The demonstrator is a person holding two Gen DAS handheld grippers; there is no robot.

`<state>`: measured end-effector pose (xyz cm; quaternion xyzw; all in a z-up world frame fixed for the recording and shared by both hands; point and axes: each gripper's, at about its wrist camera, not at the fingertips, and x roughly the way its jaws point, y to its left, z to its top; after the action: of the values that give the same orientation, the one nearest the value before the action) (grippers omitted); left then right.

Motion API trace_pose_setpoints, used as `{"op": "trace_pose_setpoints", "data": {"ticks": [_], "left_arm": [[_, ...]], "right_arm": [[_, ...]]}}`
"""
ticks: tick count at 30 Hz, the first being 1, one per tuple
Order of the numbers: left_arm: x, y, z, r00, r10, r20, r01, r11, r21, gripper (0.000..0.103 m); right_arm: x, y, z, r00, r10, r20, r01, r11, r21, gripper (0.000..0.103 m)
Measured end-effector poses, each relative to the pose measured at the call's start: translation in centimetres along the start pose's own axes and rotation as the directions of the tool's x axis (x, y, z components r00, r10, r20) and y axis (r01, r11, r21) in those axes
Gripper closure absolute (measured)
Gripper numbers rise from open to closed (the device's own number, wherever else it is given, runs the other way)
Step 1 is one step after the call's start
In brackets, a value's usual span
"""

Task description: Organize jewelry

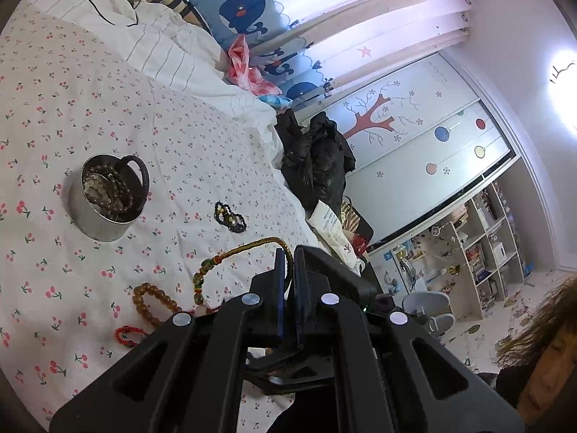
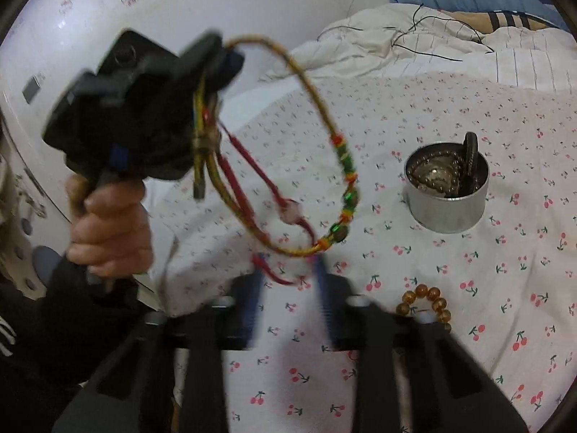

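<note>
My left gripper (image 1: 288, 254) is shut on a yellow braided cord necklace (image 1: 230, 252) with green and red beads. In the right wrist view that left gripper (image 2: 223, 50) holds the necklace (image 2: 346, 166) up as a hanging loop, and a red cord (image 2: 252, 166) with a pale bead dangles with it. My right gripper (image 2: 288, 278) is blurred below, its fingers apart, with the red cord's lower end between them. A metal tin (image 1: 104, 198) (image 2: 447, 195) on the cherry-print sheet holds several bead bracelets.
On the sheet lie a black bead bracelet (image 1: 230, 216), an amber bead bracelet (image 1: 151, 303) (image 2: 429, 303) and a small red cord bracelet (image 1: 126, 335). A rumpled duvet (image 2: 396, 36) with a black cable lies behind. Dark clothes (image 1: 317, 158) hang past the bed's edge.
</note>
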<state>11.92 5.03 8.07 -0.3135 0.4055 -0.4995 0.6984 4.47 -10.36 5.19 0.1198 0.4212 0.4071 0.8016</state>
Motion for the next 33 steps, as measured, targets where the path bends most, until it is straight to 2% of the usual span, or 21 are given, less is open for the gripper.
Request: {"op": "trace_pose_setpoints", "data": {"ticks": [6,9,11,15,18,20,22,24,25,26,27,28,30,33], "left_arm": [[-0.6,0.3,0.2,1.0,0.012,0.025,-0.012,1.0,-0.012,0.1],[-1.5,0.9,0.5,0.998,0.019,0.056,-0.017,0.999,-0.034,0.1],[-2.0,1.3,0.6,0.997,0.019,0.073,-0.016,0.999,-0.049,0.099],[-3.0,1.5,0.8,0.995,0.022,0.101,-0.017,0.998,-0.059,0.099],[-3.1,1.8,0.8,0.994,0.051,0.098,-0.045,0.997,-0.062,0.099],[-2.9,2.1,0.7,0.994,0.079,0.077,-0.074,0.995,-0.07,0.099],[-2.6,2.4,0.5,0.993,0.108,0.051,-0.105,0.992,-0.073,0.097],[-2.5,2.6,0.3,0.991,0.13,0.034,-0.127,0.989,-0.072,0.096],[-2.5,2.7,0.3,0.991,0.129,0.032,-0.126,0.989,-0.073,0.096],[-2.5,2.8,0.2,0.99,0.137,0.029,-0.134,0.988,-0.073,0.095],[-2.5,2.9,0.1,0.988,0.15,0.025,-0.148,0.986,-0.076,0.093],[-2.5,3.3,0.1,0.987,0.162,0.02,-0.16,0.984,-0.084,0.092],[-2.1,4.0,-0.3,0.978,0.209,-0.014,-0.209,0.974,-0.091,0.088],[-0.5,6.1,-1.2,0.965,0.248,-0.091,-0.259,0.956,-0.14,0.087]], "right_arm": [[-0.4,0.2,-0.5,0.999,-0.027,0.035,0.027,1.0,-0.008,0.092],[0.4,0.3,-0.9,1.0,-0.024,-0.018,0.023,0.999,-0.032,0.092],[1.7,1.3,-1.3,0.996,-0.023,-0.086,0.015,0.996,-0.09,0.092],[3.9,3.0,-2.7,0.978,0.024,-0.206,-0.057,0.986,-0.155,0.092],[4.1,2.6,-2.8,0.973,0.05,-0.224,-0.082,0.987,-0.136,0.092],[3.4,1.8,-2.3,0.98,0.051,-0.193,-0.073,0.991,-0.11,0.092],[2.0,0.6,-1.5,0.985,0.1,-0.138,-0.106,0.994,-0.033,0.092],[-0.4,-0.7,-0.4,0.98,0.199,-0.021,-0.198,0.979,0.054,0.092],[-1.0,-1.4,0.1,0.981,0.194,0.005,-0.194,0.978,0.081,0.092],[-1.0,-2.2,0.3,0.983,0.183,-0.007,-0.181,0.978,0.102,0.092],[-1.8,-3.5,0.5,0.965,0.259,0.051,-0.264,0.949,0.174,0.092],[-3.2,-3.9,0.9,0.95,0.288,0.117,-0.306,0.934,0.185,0.092],[-5.0,-4.1,1.4,0.967,0.214,0.14,-0.236,0.958,0.164,0.092],[-5.3,-6.3,1.0,0.978,0.165,0.13,-0.193,0.951,0.241,0.092]]}}
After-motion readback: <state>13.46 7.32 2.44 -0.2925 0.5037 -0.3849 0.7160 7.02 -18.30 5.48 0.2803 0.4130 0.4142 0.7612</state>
